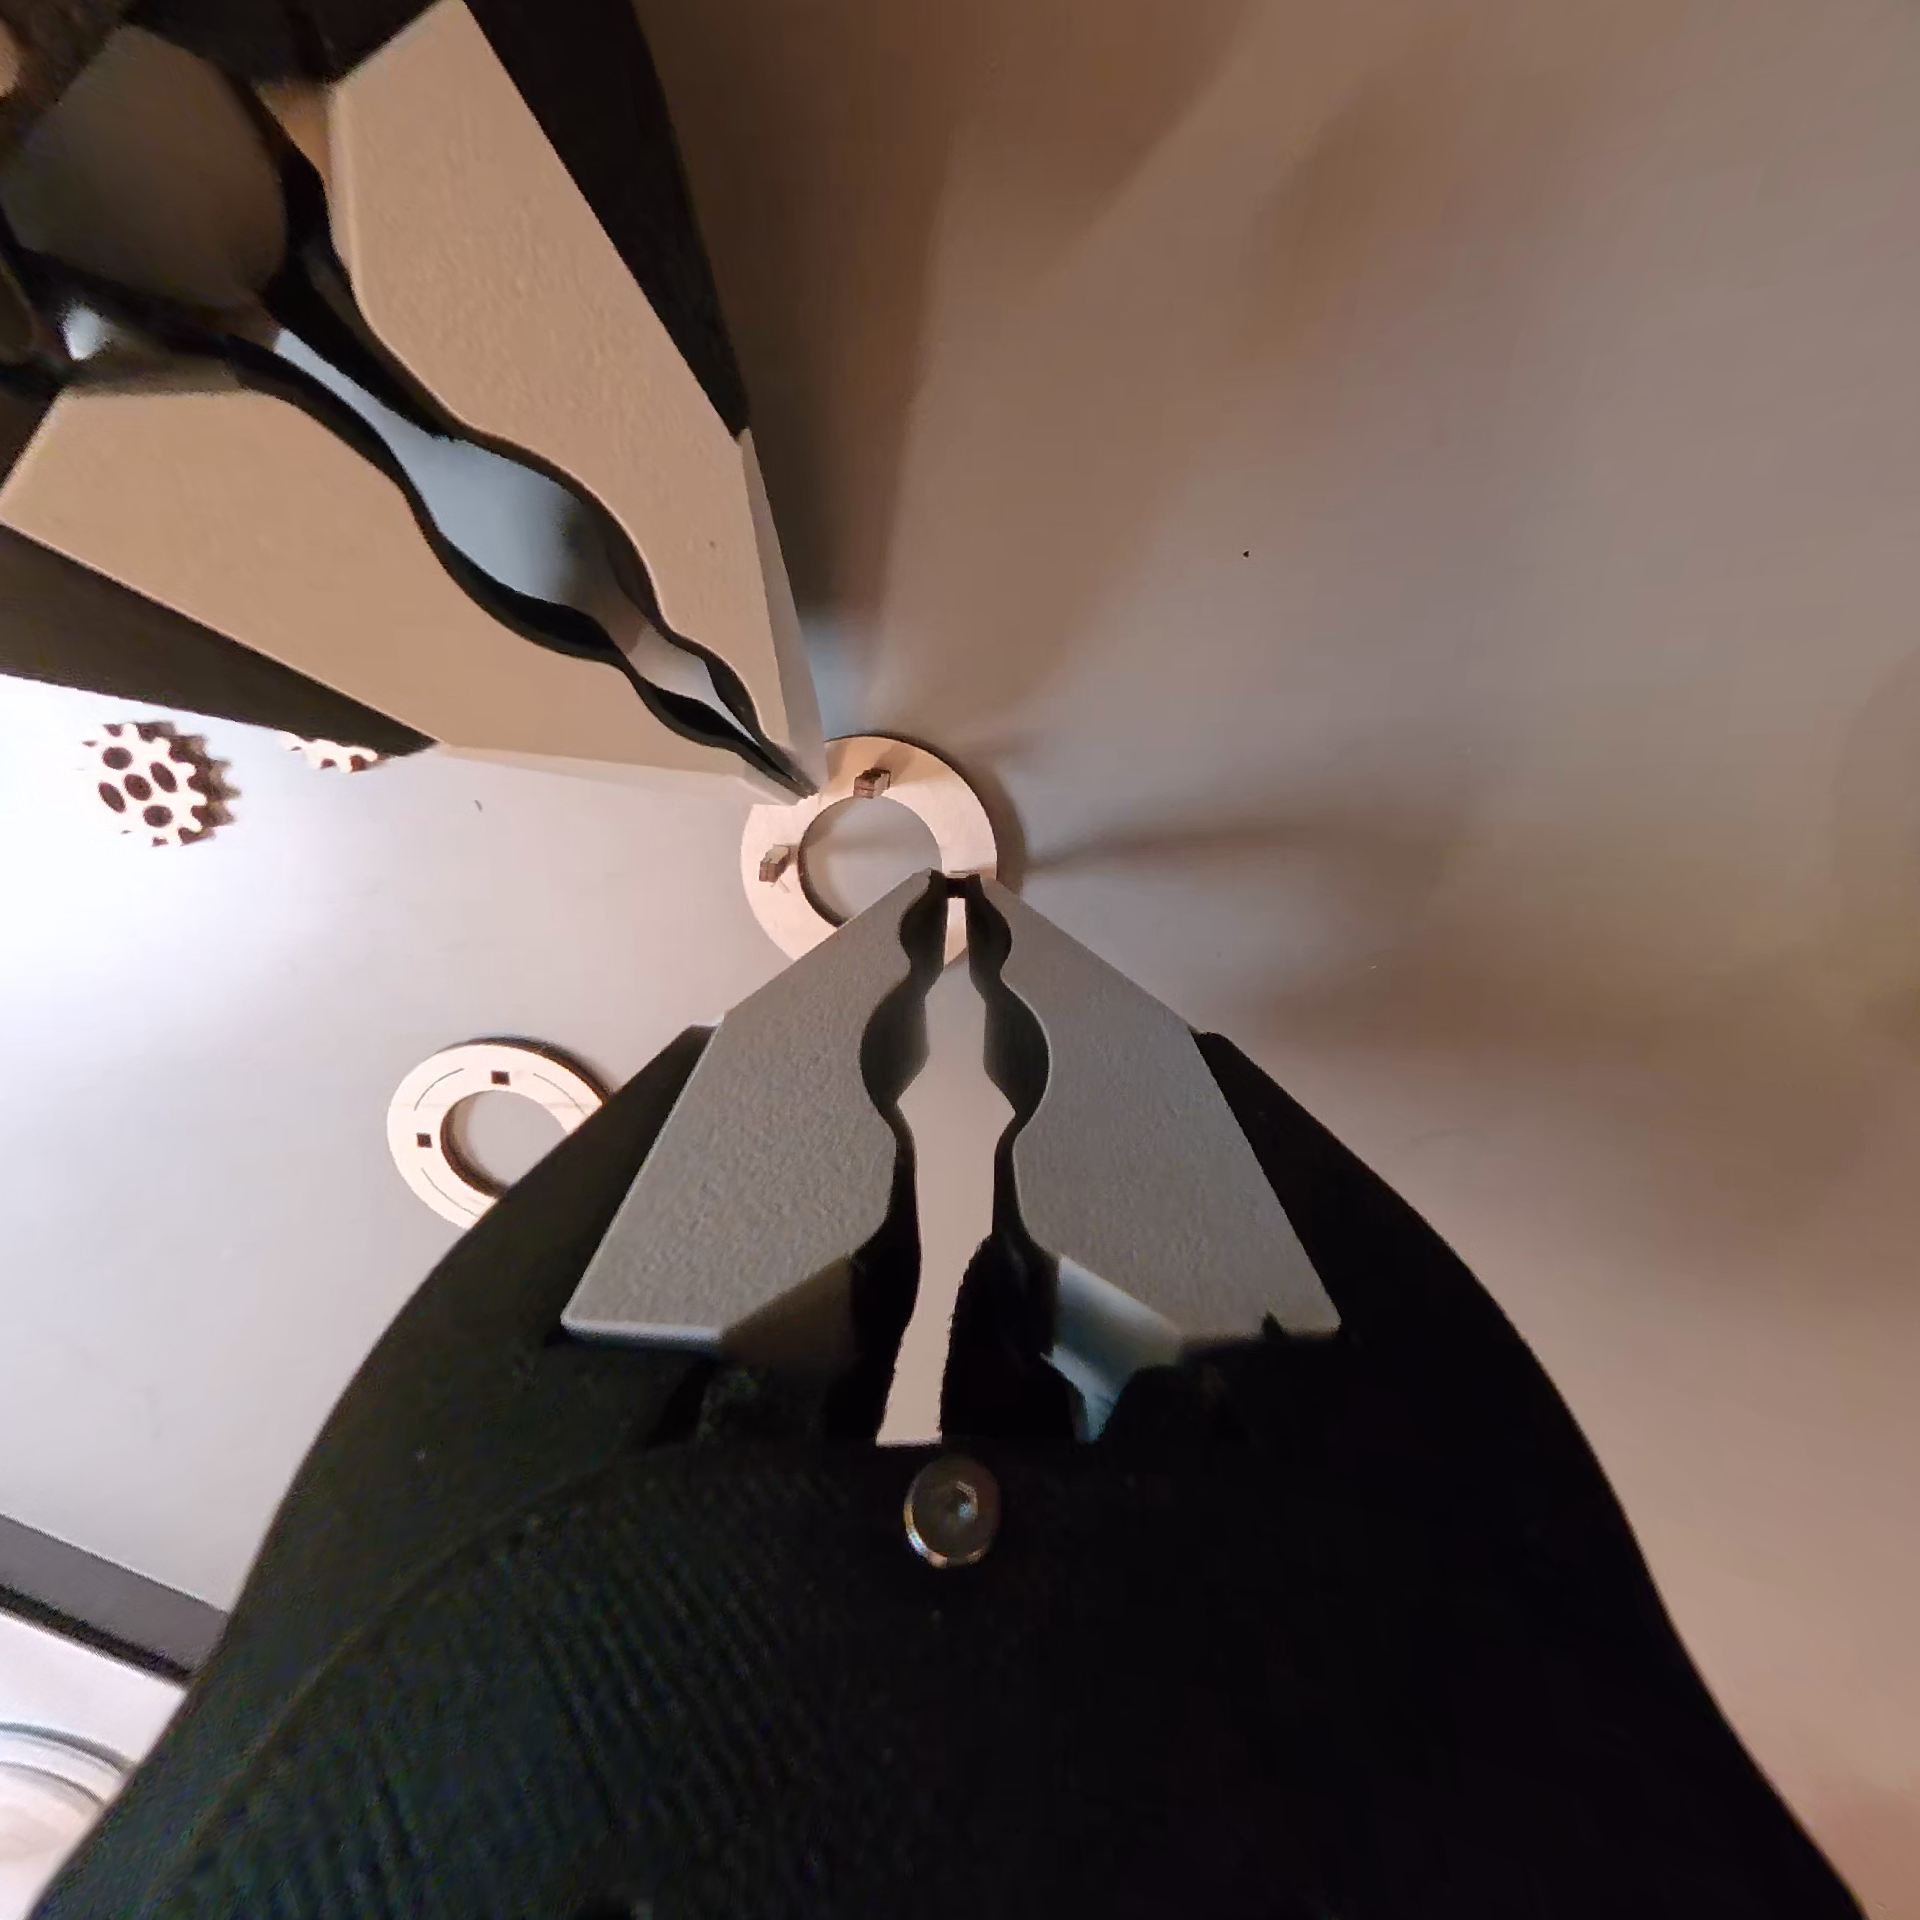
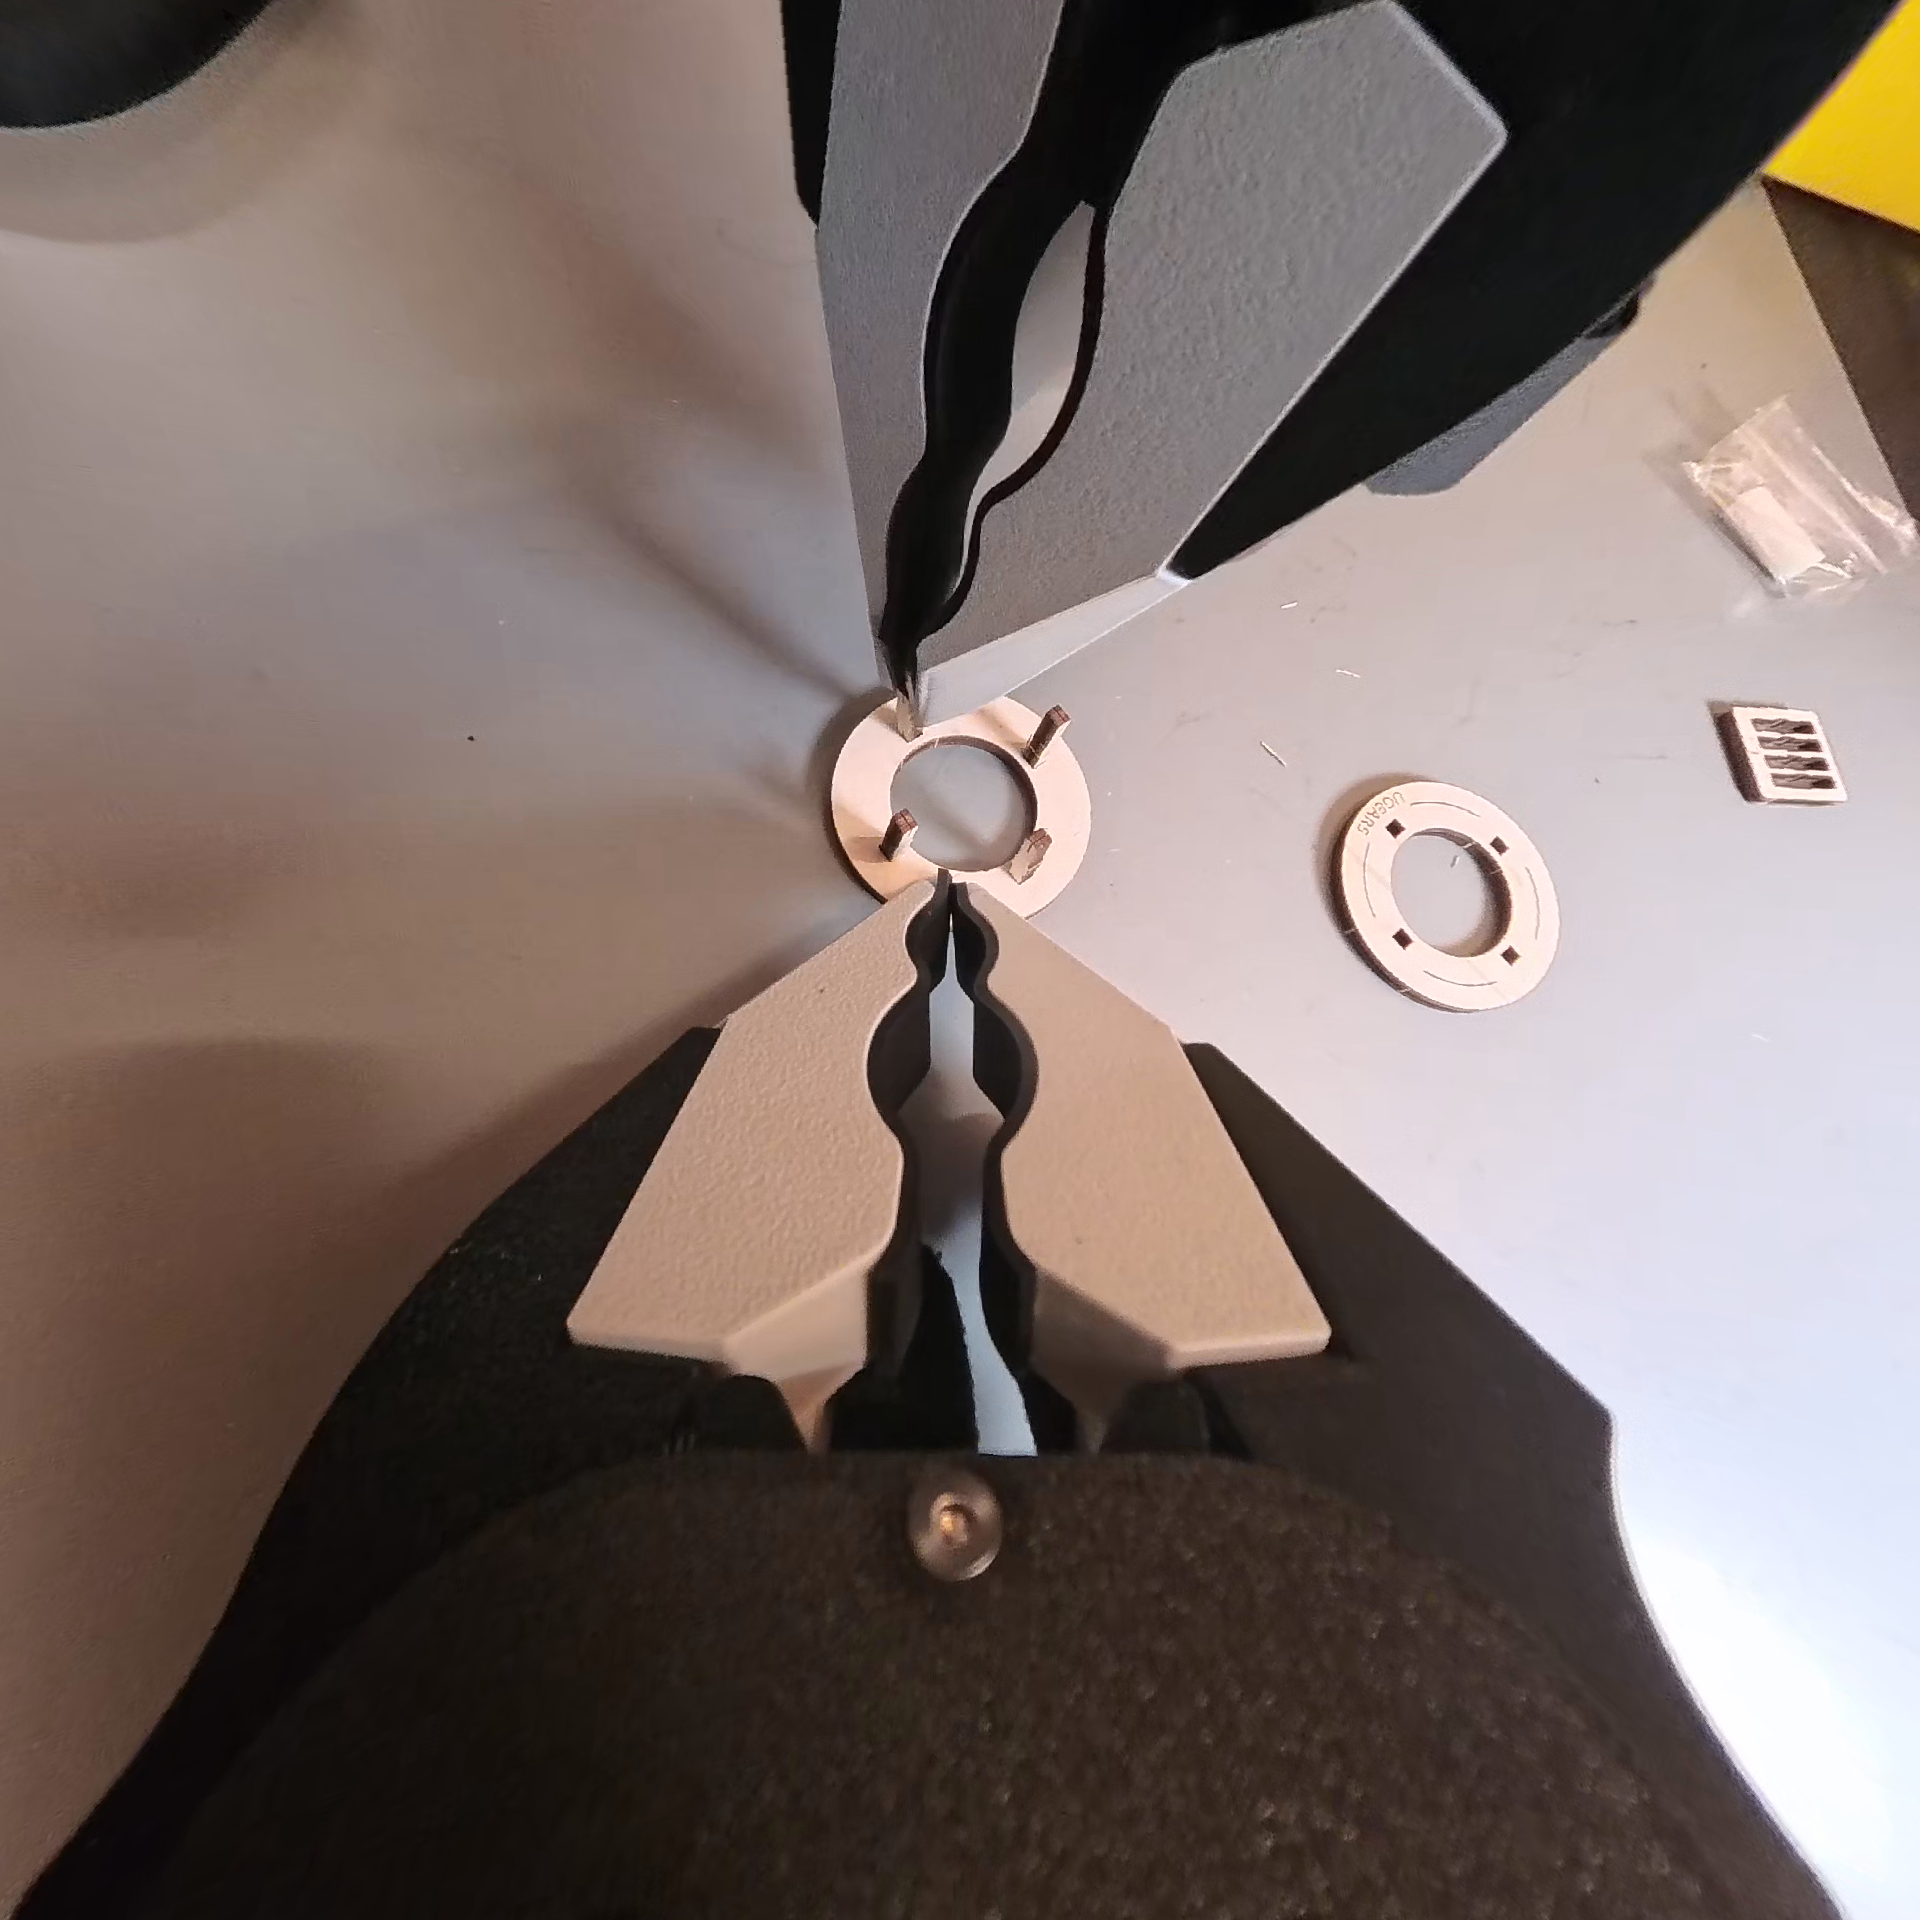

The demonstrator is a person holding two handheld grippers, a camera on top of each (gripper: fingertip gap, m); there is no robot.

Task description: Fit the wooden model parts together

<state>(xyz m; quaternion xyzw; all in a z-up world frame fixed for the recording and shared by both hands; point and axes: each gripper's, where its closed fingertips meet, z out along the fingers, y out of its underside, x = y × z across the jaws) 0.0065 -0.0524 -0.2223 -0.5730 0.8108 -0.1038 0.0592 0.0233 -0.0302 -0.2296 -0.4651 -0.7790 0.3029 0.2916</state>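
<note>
Closest to the lens in the right wrist view is the right gripper [image 2: 945, 883], black-bodied with grey fingers, its claw narrowed to a thin slit. Its tips rest on the near rim of a ring [image 2: 1065, 805] and grip nothing visible. This pale, flat wooden ring lies on a grey table [image 2: 1351, 1247], well in from the edges. Four short wooden pegs stand upright around the ring's hole. The left gripper [image 2: 906, 698] reaches down from the far side, its claw pinched shut on the far-left peg [image 2: 909, 719], which sits in the ring. The other three pegs [image 2: 1047, 736] stand free. In the left wrist view, the left gripper [image 1: 953, 883] fills the bottom, fingers nearly together at the ring [image 1: 977, 821]. The right gripper [image 1: 802, 787] comes in from the upper left, tips touching the ring's rim. A second ring [image 2: 1444, 904] with four square holes lies flat to the right of the first, apart from it; it also shows in the left view [image 1: 442, 1153]. Beyond it, toward the table's far right edge, lie a small slotted wooden block [image 2: 1777, 766] and a clear plastic bag [image 2: 1787, 499]. A wooden gear [image 1: 156, 784] with dark holes lies on the table near the right gripper's body.
</note>
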